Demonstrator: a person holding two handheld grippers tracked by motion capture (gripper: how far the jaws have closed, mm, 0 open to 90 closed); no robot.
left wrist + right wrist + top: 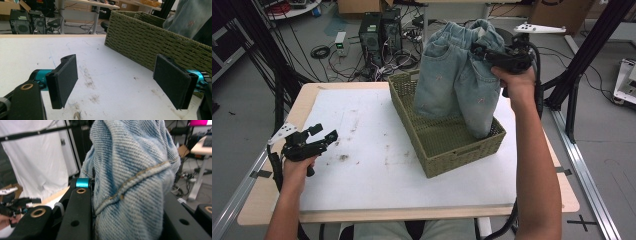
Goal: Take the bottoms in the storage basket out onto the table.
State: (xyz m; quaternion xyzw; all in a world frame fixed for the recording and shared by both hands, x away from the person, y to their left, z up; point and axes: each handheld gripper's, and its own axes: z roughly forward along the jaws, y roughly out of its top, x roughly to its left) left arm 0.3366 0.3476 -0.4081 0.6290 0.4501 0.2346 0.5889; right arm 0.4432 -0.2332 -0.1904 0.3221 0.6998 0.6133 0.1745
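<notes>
One pair of light blue denim shorts (460, 75), hanging by the waistband above one woven green basket (447, 150), leg hems dangling down inside the basket. Right gripper (486, 54), raised above the basket's far right side, fingers clamped on a bunched fold of the waistband. Left gripper (323, 135), well to the left of the basket and near the tabletop's (362, 165) left edge, fingers (65, 77) spread wide apart with nothing between them. One white sheet (347, 115) covering the tabletop under the basket, marked with a few dark smudges. Two forearms reaching in from the near edge.
</notes>
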